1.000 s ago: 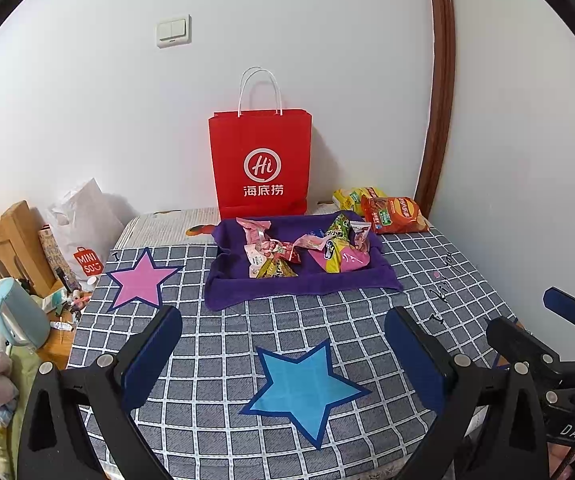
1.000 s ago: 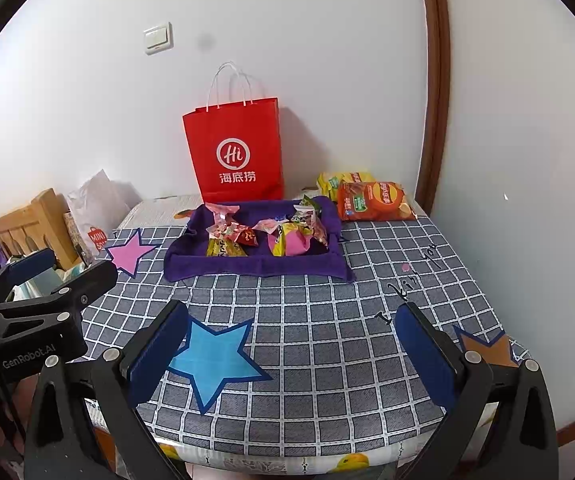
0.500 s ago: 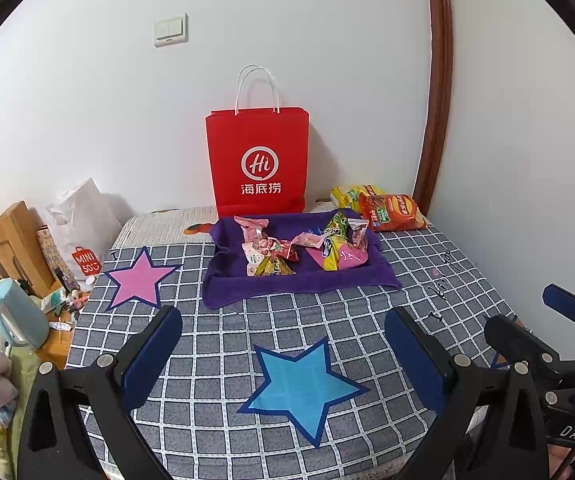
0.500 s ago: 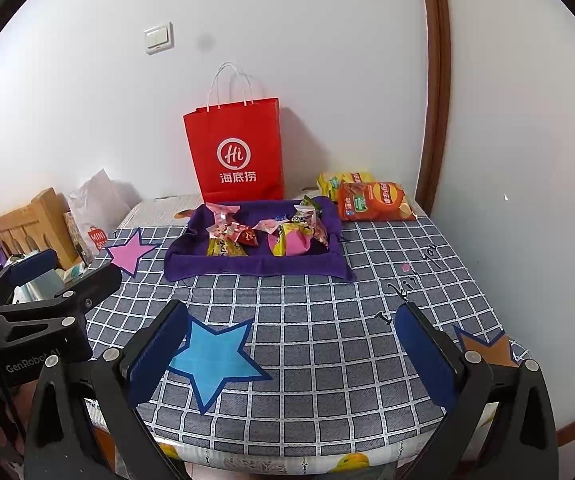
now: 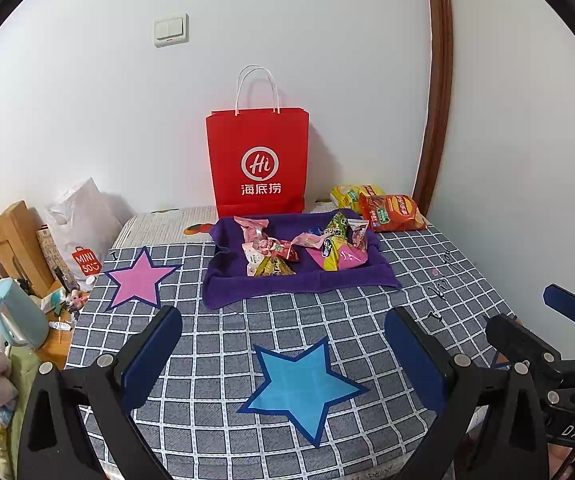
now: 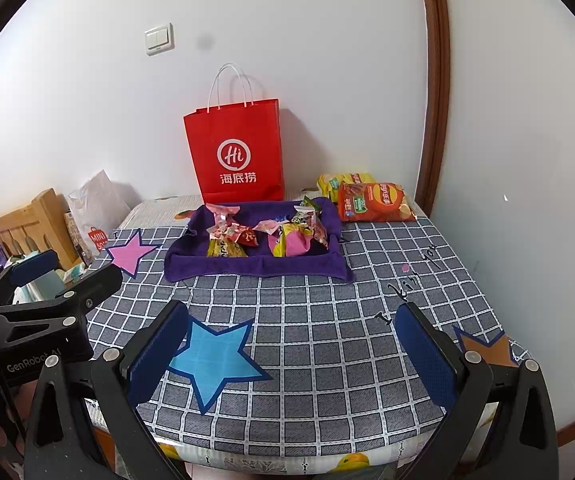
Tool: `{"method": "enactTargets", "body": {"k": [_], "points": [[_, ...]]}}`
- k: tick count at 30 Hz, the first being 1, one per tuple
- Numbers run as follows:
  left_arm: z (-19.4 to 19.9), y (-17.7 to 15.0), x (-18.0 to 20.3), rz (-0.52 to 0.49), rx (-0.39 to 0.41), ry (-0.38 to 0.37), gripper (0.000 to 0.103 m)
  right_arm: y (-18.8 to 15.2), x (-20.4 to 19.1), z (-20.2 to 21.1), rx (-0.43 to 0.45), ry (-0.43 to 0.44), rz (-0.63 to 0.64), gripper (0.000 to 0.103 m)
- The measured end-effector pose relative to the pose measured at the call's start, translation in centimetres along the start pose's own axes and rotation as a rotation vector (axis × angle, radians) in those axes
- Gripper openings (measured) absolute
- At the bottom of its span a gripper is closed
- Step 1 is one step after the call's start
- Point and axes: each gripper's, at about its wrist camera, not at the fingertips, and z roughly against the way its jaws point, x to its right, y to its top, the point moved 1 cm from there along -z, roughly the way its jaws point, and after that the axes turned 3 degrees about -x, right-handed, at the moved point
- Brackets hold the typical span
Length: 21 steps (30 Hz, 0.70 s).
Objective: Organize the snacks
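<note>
Left wrist view: left gripper [image 5: 283, 354] spread wide, holding nothing, hanging over the near part of the checked tablecloth [image 5: 359, 320]. A blue star [image 5: 301, 386] lies between its fingers. Pink star [image 5: 137, 280] further back on the left. Small snack packets [image 5: 303, 246] sit heaped in a purple cloth tray [image 5: 299, 282] toward the far side of the table. Red paper bag [image 5: 257, 164] stands upright just behind the tray, against the wall. An orange chip bag [image 5: 393, 212] and a yellow chip bag [image 5: 349, 196] lie flat to the right of the tray, touching each other. Right gripper [image 5: 535, 320] shows at the right edge, fingers apart.

Right wrist view: right gripper [image 6: 289, 354] spread wide, holding nothing, over the near table edge. Blue star [image 6: 217, 360] just beside its left finger; an orange star [image 6: 487, 346] behind its right finger. Tray [image 6: 255, 268], packets [image 6: 267, 234], red bag [image 6: 235, 152] and orange chip bag [image 6: 373, 202] well ahead. Left gripper [image 6: 67, 268] at the left edge, fingers apart.
</note>
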Motion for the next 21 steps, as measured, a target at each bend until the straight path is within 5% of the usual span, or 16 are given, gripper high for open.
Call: {"method": "enactTargets", "body": {"k": [21], "points": [[0.00, -0.08, 0.15, 0.000, 0.001, 0.000, 0.102, 0.15, -0.08, 0.47, 0.014, 0.003, 0.003, 0.102]]}}
